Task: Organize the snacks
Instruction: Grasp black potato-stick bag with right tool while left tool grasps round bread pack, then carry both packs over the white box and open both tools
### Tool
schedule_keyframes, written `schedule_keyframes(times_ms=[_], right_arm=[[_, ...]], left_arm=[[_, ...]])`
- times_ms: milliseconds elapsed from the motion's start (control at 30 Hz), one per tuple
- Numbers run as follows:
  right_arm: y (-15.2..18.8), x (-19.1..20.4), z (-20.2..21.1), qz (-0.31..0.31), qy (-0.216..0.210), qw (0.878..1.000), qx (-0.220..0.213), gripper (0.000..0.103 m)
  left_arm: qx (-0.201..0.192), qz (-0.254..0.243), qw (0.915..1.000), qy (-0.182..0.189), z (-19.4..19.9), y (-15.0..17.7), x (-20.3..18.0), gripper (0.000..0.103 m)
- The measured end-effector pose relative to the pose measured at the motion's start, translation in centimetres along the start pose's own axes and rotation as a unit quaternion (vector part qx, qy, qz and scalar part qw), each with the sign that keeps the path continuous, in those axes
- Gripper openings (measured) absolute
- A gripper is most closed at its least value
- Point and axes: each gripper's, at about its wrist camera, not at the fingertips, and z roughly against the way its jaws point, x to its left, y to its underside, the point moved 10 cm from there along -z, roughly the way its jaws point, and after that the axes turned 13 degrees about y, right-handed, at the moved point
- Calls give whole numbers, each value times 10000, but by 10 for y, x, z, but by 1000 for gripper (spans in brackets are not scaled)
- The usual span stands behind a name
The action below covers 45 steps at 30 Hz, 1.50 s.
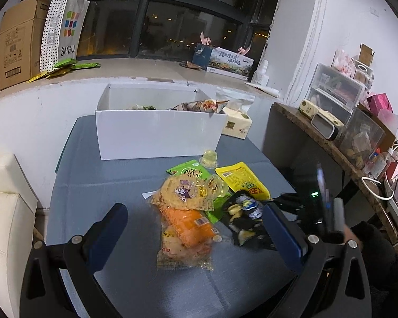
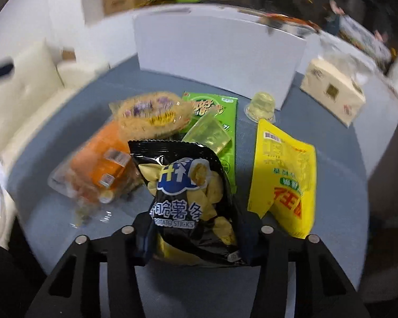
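A pile of snacks lies on the grey table (image 1: 98,206): a round tan cracker pack (image 1: 184,192), an orange pack (image 1: 191,225), a green pack (image 1: 187,169), a yellow pouch (image 1: 242,179) and a jelly cup (image 1: 209,157). My right gripper (image 2: 196,235) is shut on a black potato-sticks bag (image 2: 188,196), held above the table; the bag also shows in the left wrist view (image 1: 245,220). My left gripper (image 1: 196,228) is open and empty, its blue fingers either side of the orange pack. A white box (image 1: 159,132) with some snacks inside stands behind the pile.
A tissue pack (image 1: 237,126) sits right of the box. A wooden shelf (image 1: 331,148) with containers stands to the right, a cream seat (image 1: 5,193) to the left. A window ledge with a cardboard box (image 1: 18,42) and a paper bag (image 1: 63,26) runs behind.
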Motion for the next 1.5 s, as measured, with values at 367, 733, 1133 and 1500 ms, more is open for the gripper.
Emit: schedule_keyframes(times_ms=[367,733,1133,1500], right_arm=[[3,-39,72,-841,-281,9941,-627,51],[19,-73,116,-1386,-319,9852,-956,51],[27,-73,112,-1425,-356,9850,-907,51],[19,-66,106,-1350,-419,9851,-985,51]], left_arm=[[925,-581,9940,83,-67,9,-2,103],[2095,-672,9755,31,-167,13,38,103],[1885,-337,9811,280,-162,8,60,79],[276,-283,9991,122,-30,14,24,79]])
